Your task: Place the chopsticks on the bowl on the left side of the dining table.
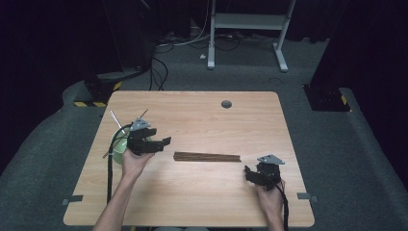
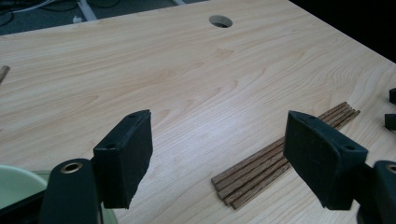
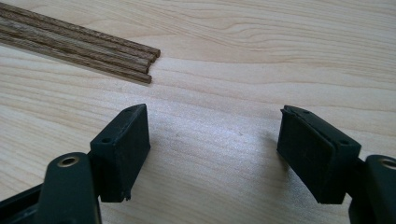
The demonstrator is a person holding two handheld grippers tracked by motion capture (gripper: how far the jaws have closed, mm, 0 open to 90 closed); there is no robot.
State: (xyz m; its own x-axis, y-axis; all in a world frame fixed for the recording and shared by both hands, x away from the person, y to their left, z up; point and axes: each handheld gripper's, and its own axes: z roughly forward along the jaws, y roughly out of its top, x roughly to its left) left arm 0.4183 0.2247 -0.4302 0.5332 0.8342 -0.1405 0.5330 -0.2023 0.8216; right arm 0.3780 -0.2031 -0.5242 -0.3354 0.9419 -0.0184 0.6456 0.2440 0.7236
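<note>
The sticks (image 1: 207, 157) lie mid-counter (image 1: 202, 115), long axis running left to right between the two wide-open, empty hand-held grippers, their right end seemingly nearer the right hand-held gripper (image 1: 255, 174) than their left end is to the left hand-held gripper (image 1: 161, 142).

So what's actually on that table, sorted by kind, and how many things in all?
Dark wooden sticks, in one bundle: 4 ends countable
Green bowl, with thin sticks standing in it: 1
Hand-held claws: 2, left claw and right claw, both open
Total: 7 things on or over the table
</note>
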